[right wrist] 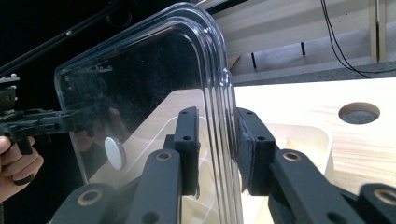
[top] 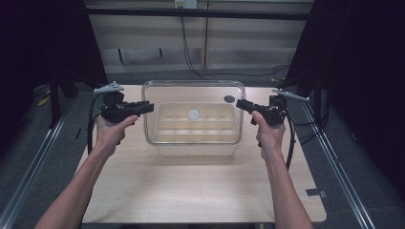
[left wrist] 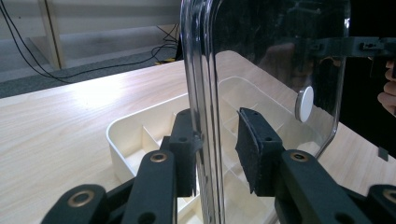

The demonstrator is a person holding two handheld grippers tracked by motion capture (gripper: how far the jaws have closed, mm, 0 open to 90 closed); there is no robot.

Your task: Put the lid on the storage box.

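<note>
Plainly, a clear lid (top: 193, 95) is being held by both grippers above a cream tray (top: 197, 125) on the table (top: 191, 191). The left gripper (top: 147, 107) has the lid's left edge between its jaws; in the left gripper view (left wrist: 217, 156) one pad is pressed to the rim while the other pad (left wrist: 254, 154) stands off it with a visible gap, so this gripper is judged to be slightly apart rather than clamped. The right gripper (top: 241, 104) is clamped on the opposite edge, and in the right gripper view (right wrist: 218, 149) both pads are seen tight against the rim. The tray lies below and between the two grippers, with its compartments uncovered.

The main risk is judged to be at the left side: with that grip slack, the lid could slip out, drop at that end and swing on the right gripper alone. A twist could then be put into the thin plastic, or the tray could be struck and shoved across the table. If the two hands are moved unevenly, the lid could also be pulled out of the looser jaws.
</note>
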